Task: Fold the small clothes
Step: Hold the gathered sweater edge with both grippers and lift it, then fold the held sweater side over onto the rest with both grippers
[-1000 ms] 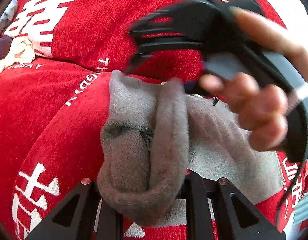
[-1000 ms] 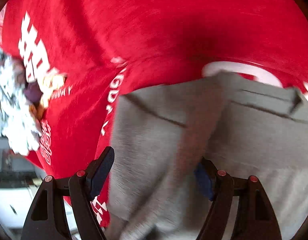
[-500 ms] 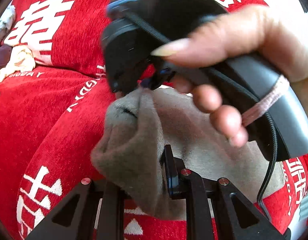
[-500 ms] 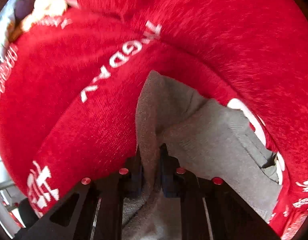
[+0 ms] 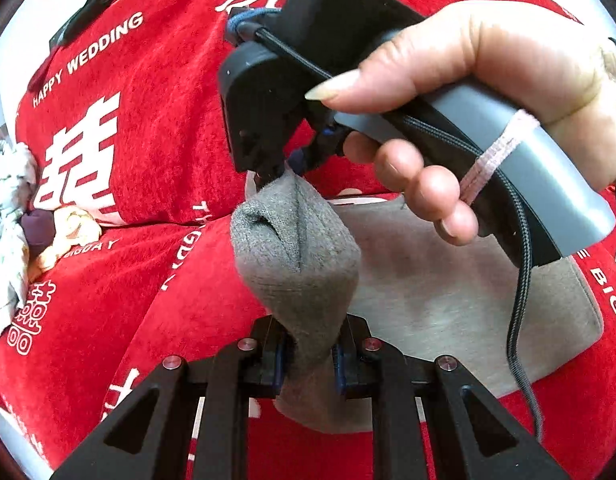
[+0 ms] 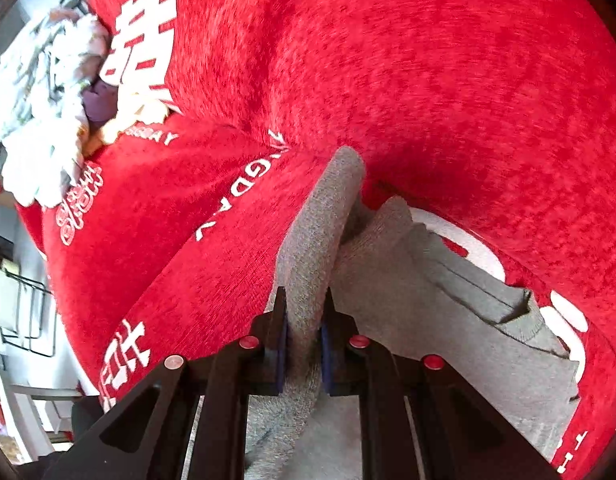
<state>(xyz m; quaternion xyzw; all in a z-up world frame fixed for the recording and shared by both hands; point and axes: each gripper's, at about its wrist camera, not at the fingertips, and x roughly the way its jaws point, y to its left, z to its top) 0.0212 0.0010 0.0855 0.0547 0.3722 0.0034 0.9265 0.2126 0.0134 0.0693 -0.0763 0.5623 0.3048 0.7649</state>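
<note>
Blanket [image 5: 156, 152] reads "HAPPY WEDDING" under grey garment [image 5: 448, 292].

Right gripper [image 6: 304, 344] no longer gaping around the grey garment [image 6: 408, 320]; now pinching a raised ridge of it, centre-bottom of frame. In the left wrist view, right gripper [image 5: 268, 172] and hand [image 5: 488, 92] crowding upper right, gripping the fabric's peak. Fold in left gripper [image 5: 308, 356] pulling from a slumped roll into a taut, lifted strip. Red cloth [image 5: 156, 152] showing more lettering, upper left.
</note>
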